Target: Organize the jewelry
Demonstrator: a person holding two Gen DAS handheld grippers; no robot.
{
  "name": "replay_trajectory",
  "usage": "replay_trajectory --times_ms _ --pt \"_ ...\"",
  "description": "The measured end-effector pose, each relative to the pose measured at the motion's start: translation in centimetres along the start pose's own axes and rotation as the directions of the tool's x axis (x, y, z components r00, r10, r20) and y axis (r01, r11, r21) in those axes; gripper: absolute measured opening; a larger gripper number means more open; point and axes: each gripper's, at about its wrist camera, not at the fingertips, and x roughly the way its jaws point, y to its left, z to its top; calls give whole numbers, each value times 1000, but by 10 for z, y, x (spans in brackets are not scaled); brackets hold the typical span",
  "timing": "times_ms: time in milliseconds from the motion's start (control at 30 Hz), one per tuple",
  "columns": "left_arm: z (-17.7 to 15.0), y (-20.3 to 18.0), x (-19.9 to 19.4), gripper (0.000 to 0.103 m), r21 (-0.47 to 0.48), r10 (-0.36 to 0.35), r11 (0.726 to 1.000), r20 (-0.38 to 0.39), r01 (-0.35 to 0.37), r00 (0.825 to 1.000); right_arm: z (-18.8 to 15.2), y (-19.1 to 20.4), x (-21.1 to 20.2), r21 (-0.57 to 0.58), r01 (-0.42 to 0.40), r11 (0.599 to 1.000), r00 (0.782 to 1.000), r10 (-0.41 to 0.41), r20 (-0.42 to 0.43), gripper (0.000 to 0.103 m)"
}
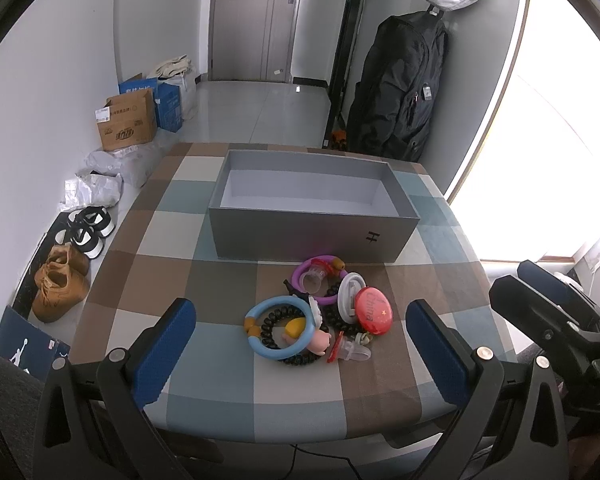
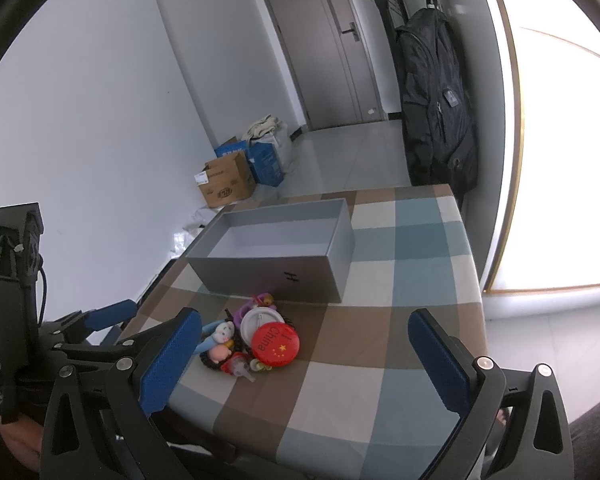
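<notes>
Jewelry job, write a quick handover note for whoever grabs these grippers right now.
Left gripper: open, holding nothing, hovering over the near edge of the table.
Right gripper: open, holding nothing, also at the near edge.
Jewelry pile, with the blue ring and red badge, lies in front of the grey box.
Done: nothing, box holds nothing.
Left: move every piece into it.

Checkered table (image 1: pixel 172 240), grey box (image 1: pixel 312 236) (open), trinket pile (image 1: pixel 320 316)

White walls enclose a pale tiled floor (image 1: pixel 256 104) leading to a grey door (image 1: pixel 256 20). A checked tablecloth (image 1: pixel 168 240) covers the table; cardboard boxes (image 1: pixel 126 122) (shoes (image 1: pixel 60 284) nearby) line the left wall, bright window (image 1: pixel 560 140) right.
</notes>
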Motion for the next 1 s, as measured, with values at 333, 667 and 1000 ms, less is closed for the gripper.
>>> replay_trajectory --times_ms 333,667,1000 --pt "-4 11 17 92 -29 -22 999 -92 19 996 -4 -1 7 28 13 1000 1000 -12 -23 103" --pt "-6 28 39 76 -132 -119 987 -196 94 973 -1 -7 19 85 -3 996 998 9 -70 103" --pt "-2 40 60 73 -211 -169 971 -253 116 953 7 -13 33 106 -31 994 995 41 -95 103"
